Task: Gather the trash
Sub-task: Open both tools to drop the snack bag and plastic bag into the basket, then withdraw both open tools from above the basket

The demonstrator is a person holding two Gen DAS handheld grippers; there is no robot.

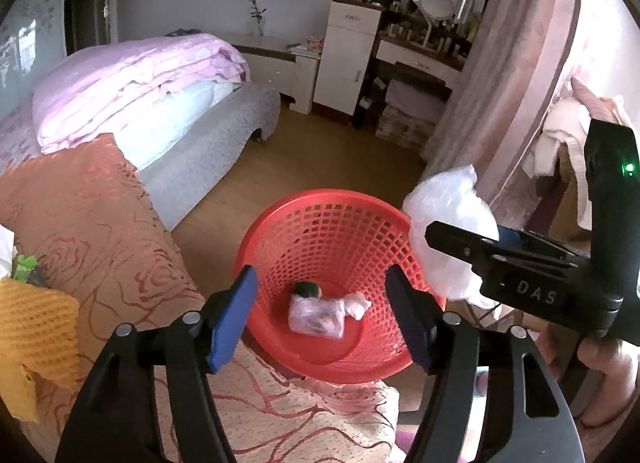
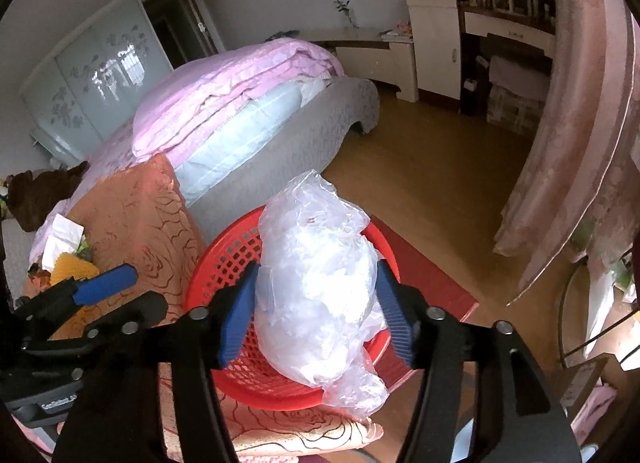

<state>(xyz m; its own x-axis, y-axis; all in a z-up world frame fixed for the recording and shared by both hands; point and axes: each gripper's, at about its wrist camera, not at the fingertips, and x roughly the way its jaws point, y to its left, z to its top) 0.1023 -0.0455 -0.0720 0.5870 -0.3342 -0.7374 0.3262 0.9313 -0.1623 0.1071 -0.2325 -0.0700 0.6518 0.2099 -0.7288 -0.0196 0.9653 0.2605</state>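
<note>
A red mesh basket (image 1: 320, 197) (image 2: 208, 263) stands beside a rose-patterned cover. On its bottom lie a small knotted plastic bag (image 1: 320, 317) and a dark green lump (image 1: 308, 289). My left gripper (image 1: 320, 283) (image 2: 148, 289) hangs over the basket, open, with nothing between its blue pads. A crumpled clear plastic bag (image 2: 316, 295) (image 1: 444, 231) sits over the basket's right rim, between the fingers of my right gripper (image 2: 316, 267). The pads stand apart at the bag's sides and do not pinch it in.
The rose-patterned cover (image 1: 100, 223) holds a yellow foam net (image 1: 36, 327), green scraps (image 1: 24, 265) and white tissue (image 2: 60, 235). A bed with a pink quilt (image 1: 132, 79) lies behind. A red mat (image 2: 432, 275) and wooden floor sit right of the basket, with pink curtains (image 2: 580, 143) beyond.
</note>
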